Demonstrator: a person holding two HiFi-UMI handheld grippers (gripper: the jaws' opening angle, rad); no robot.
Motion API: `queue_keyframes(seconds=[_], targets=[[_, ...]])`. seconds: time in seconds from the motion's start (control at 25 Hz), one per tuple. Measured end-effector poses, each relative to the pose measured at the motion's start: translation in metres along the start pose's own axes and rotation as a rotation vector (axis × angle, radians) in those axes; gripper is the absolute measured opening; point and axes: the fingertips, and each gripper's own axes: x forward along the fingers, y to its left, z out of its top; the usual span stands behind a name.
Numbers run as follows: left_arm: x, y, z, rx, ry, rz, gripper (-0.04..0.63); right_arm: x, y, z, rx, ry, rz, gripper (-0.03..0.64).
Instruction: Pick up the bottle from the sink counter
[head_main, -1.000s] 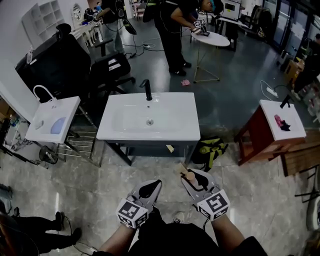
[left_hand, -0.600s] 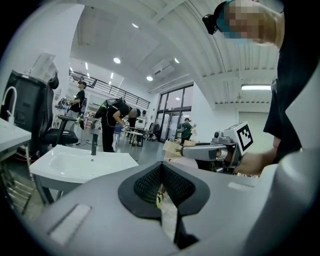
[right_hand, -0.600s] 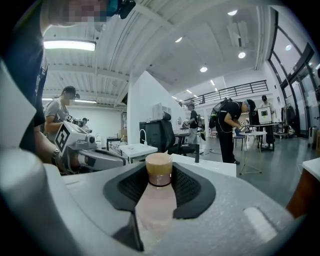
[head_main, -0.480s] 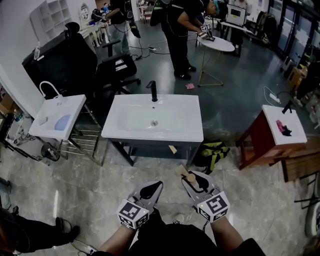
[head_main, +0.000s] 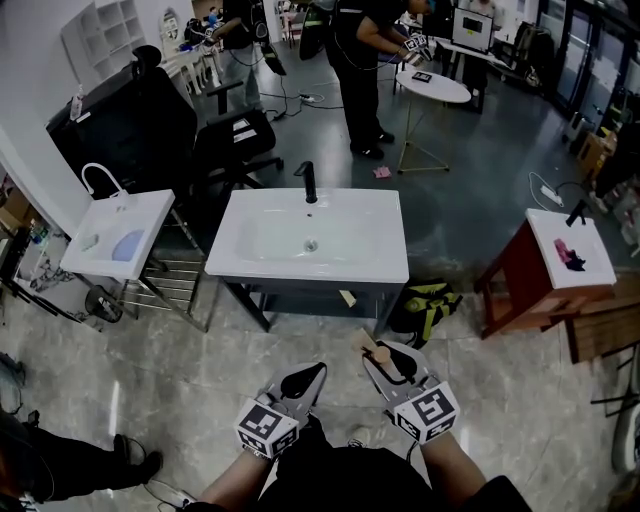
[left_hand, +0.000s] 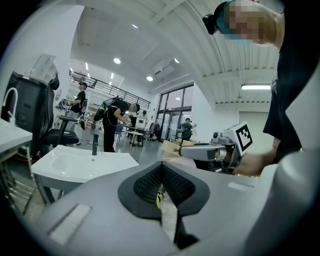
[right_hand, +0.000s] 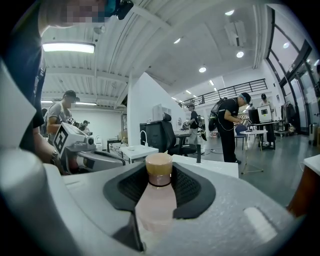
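A pale pink bottle with a tan cap (right_hand: 158, 196) stands upright between the jaws of my right gripper (right_hand: 159, 186), which is shut on it. In the head view the bottle (head_main: 381, 353) and right gripper (head_main: 387, 358) hover over the floor, in front of the white sink counter (head_main: 385, 262). That counter has a black faucet (head_main: 309, 182) and nothing lies on it. My left gripper (head_main: 315, 371) hangs beside the right one, shut with nothing in it; its pads (left_hand: 150, 181) meet in the left gripper view.
A small white sink (head_main: 112, 235) stands at the left and a red cabinet with a white top (head_main: 565, 255) at the right. A black and green bag (head_main: 425, 305) lies by the counter's right leg. Black chairs (head_main: 235, 140) and people at a round table (head_main: 440, 85) are behind.
The head view has shifted a little, so the sink counter sits slightly lower and further right. Both grippers keep their places, and the bottle stays in the right one.
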Motion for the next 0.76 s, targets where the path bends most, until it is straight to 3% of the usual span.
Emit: queue_keyframes(seconds=[0.76], targets=[[0.017,0.000,0.001,0.009,0.011,-0.016,-0.003,0.002,-0.019,0.000,-0.003,0.006,-0.014,0.137]])
